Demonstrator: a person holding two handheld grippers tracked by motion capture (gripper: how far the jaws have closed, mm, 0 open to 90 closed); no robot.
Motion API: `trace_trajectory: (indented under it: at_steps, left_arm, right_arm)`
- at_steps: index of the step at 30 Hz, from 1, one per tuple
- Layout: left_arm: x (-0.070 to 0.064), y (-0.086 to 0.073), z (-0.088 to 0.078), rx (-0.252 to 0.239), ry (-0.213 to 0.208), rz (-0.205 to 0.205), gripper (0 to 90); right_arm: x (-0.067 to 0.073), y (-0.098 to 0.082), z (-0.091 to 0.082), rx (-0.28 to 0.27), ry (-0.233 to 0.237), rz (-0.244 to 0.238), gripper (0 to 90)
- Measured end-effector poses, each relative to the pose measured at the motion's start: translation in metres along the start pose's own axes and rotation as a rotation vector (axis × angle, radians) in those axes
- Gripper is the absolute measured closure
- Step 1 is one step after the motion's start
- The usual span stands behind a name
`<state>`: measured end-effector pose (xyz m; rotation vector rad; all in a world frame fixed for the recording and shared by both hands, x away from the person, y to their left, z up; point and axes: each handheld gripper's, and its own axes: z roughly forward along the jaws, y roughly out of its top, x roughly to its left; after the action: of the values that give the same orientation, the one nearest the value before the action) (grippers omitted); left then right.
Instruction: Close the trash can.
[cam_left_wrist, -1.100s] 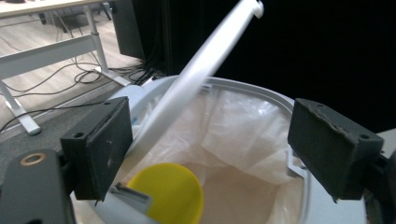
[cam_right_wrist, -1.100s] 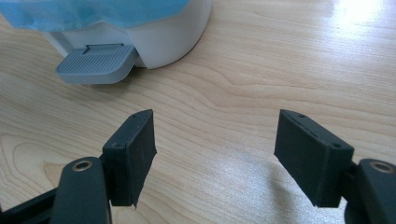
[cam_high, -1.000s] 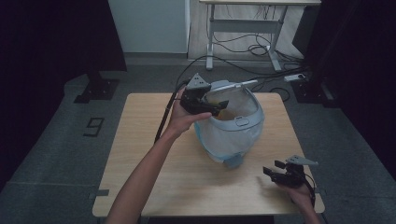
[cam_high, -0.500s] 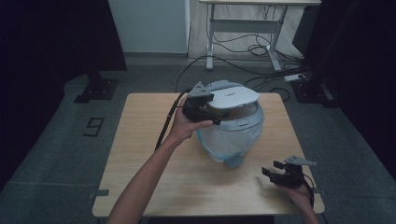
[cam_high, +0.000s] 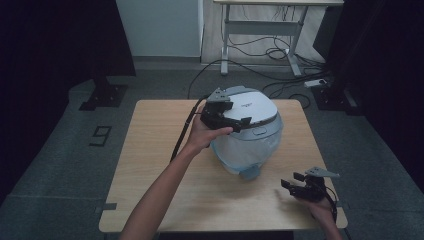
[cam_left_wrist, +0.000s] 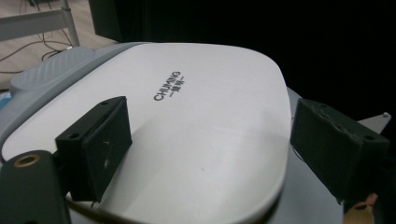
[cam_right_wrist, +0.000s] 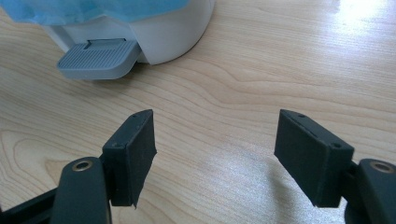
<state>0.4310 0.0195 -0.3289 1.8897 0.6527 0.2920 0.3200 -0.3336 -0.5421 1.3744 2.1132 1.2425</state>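
Observation:
A round white pedal bin (cam_high: 235, 152) lined with a blue bag (cam_right_wrist: 93, 9) stands mid-table, its white lid (cam_high: 252, 107) down. My left gripper (cam_high: 236, 121) lies across the lid's near-left side. In the left gripper view the jaws (cam_left_wrist: 205, 140) stand apart over the lid's white top (cam_left_wrist: 210, 88); they have just been closing a little, and the pads pinch nothing. My right gripper (cam_high: 291, 185) rests low at the table's front right, open, with bare wood between its jaws (cam_right_wrist: 215, 140). The bin's grey pedal (cam_right_wrist: 100, 58) lies ahead of it.
The wooden table (cam_high: 160, 150) has bare room to the left and front of the bin. Behind it on the floor stand a desk frame (cam_high: 260, 30), loose cables (cam_high: 260, 47) and a power strip (cam_high: 317, 83). Dark curtains hang at both sides.
The bin's lid was raised a second ago and has come down shut, with my left gripper following it down. The right gripper has stayed where it was.

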Motion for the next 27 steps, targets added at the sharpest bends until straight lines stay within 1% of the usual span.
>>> trace_trajectory:
  at_steps: [4,7,8,14,17,20,21,22,23,24,27]
  left_arm:
    - [0.0,0.0,0.006,0.004,0.032,0.013,14.4]
    - [-0.003,0.001,0.011,0.018,0.07,0.032,14.4]
    - [-0.004,0.001,0.013,0.025,0.088,0.042,14.4]
    - [-0.006,0.003,0.019,0.019,0.113,0.029,14.2]
    - [-0.008,0.005,0.021,0.033,0.127,0.033,14.5]
    - [-0.009,0.008,0.021,0.049,0.129,0.032,15.2]
    - [-0.01,0.008,0.021,0.056,0.132,0.035,15.2]
    - [-0.011,0.008,0.022,0.067,0.152,0.07,15.8]
    - [-0.013,0.008,0.022,0.068,0.156,0.063,17.0]
    - [-0.013,0.008,0.023,0.071,0.154,0.06,16.9]
    - [-0.014,0.009,0.023,0.08,0.138,0.066,16.8]
  right_arm:
    - [0.0,0.0,0.001,0.0,-0.001,-0.001,28.3]
    - [-0.001,0.0,0.0,0.0,-0.002,-0.001,28.3]
    - [-0.001,0.0,0.0,-0.001,-0.002,0.0,28.3]
    - [-0.001,0.0,0.0,0.0,-0.004,0.0,28.3]
    - [-0.002,-0.001,0.0,0.0,-0.004,0.002,28.3]
    - [-0.002,-0.001,0.0,0.002,-0.002,0.001,28.3]
    - [-0.002,-0.001,0.0,0.002,-0.002,0.001,28.3]
    - [-0.001,-0.001,0.0,0.002,-0.002,0.0,28.3]
    - [-0.001,0.0,0.0,0.003,-0.001,0.001,28.3]
    - [-0.001,0.0,0.0,0.003,-0.001,0.001,28.3]
    - [-0.001,0.0,0.001,0.003,-0.001,-0.003,28.3]
